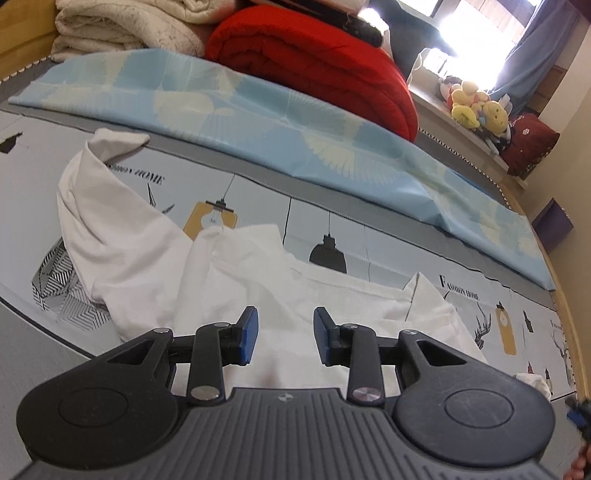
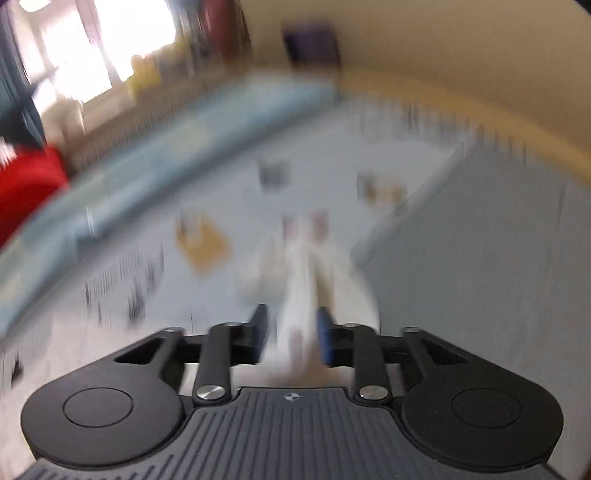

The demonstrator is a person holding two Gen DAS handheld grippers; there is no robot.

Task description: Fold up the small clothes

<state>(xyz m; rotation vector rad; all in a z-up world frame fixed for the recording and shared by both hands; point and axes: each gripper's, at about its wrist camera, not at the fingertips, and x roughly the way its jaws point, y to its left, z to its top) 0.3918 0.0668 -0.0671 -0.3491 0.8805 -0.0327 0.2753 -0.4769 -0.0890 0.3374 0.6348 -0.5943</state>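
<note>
A white garment (image 1: 147, 251) lies crumpled on the printed bed sheet (image 1: 369, 251), with one sleeve standing up at the left and a collar near the middle. My left gripper (image 1: 285, 317) hovers just above its near part, jaws apart and nothing pinched between the blue pads. The right wrist view is heavily blurred. There my right gripper (image 2: 291, 317) has its jaws apart, and a strip of white cloth (image 2: 299, 280) runs up between them. I see no pad pressing on it.
A folded light blue blanket (image 1: 258, 122) lies across the bed behind the garment. Behind it are a red quilt (image 1: 314, 55) and a cream quilt (image 1: 122, 29). Plush toys (image 1: 476, 105) sit on a sill at the right. The wooden bed edge (image 1: 569, 332) curves along the right.
</note>
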